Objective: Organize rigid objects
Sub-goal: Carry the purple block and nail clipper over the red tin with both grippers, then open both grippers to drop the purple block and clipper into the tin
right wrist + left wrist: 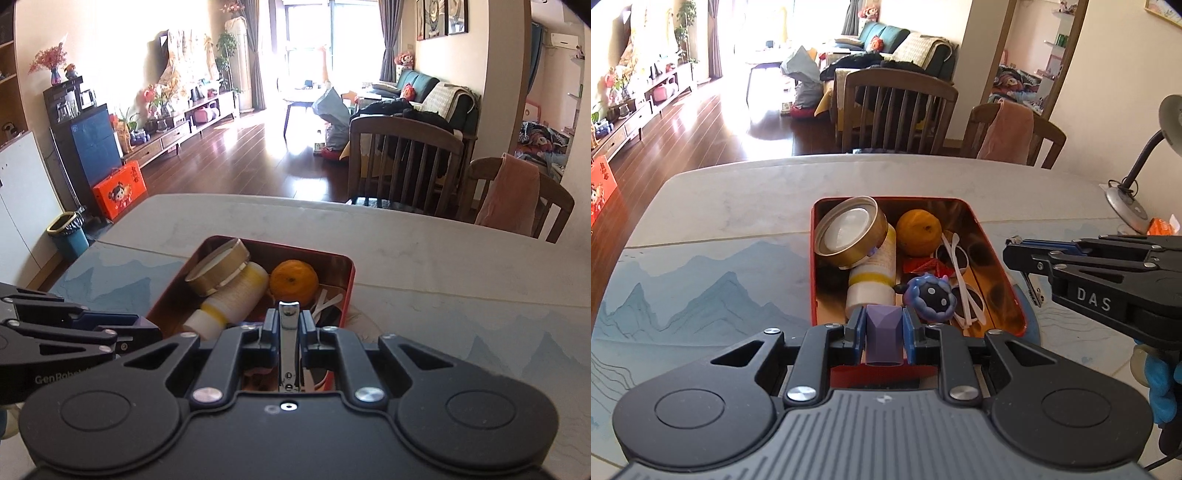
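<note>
White marble worktop (738, 192), landscape mat on it. Open red metal tin (993, 251) lies straight ahead of both grippers, already crowded. Left gripper (884, 332): jaws clamped on a faceted purple plastic block (882, 332), upright, over the tin's near edge (nearer). Right gripper (289, 325): jaws pinching silver nail clippers (288, 350), long axis pointing forward, tinward.

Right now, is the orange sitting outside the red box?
No, the orange lies inside the red box, at its far end beside the gold-lidded jar.
</note>
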